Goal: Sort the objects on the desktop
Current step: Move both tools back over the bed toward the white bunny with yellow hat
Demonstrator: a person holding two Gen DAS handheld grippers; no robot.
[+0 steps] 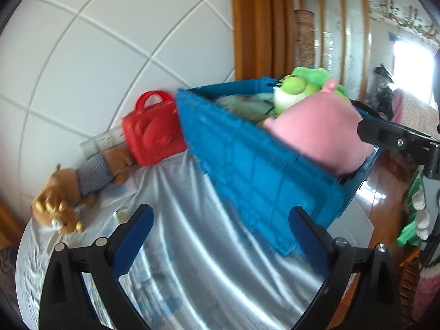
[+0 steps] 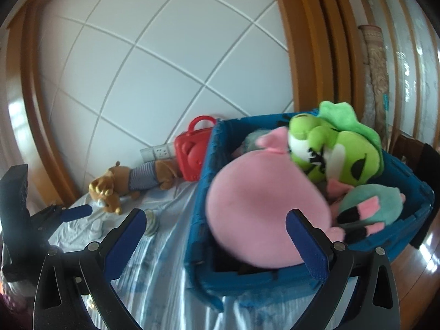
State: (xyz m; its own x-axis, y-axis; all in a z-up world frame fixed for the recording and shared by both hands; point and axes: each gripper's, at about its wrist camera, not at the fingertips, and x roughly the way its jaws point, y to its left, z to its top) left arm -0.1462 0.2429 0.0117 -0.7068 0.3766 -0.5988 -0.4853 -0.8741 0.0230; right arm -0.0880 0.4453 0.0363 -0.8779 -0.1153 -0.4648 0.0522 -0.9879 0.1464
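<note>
Sorting partly done: pink round plush (image 2: 247, 214) and green frog plush (image 2: 338, 151) lie in the blue plastic crate (image 1: 255, 176); brown striped-shirt bear (image 1: 68, 192) and red toy case (image 1: 154, 132) remain on the cloth-covered table (image 1: 192, 247), left gripper (image 1: 220, 236) and right gripper (image 2: 217, 236) both spread wide, empty.

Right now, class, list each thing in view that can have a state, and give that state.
left gripper: open, empty
right gripper: open, empty
blue crate: open-topped, filled with plush toys
pink plush: in the crate
green frog plush: atop the pile
red toy case: closed, upright
brown plush: lying on the cloth
</note>
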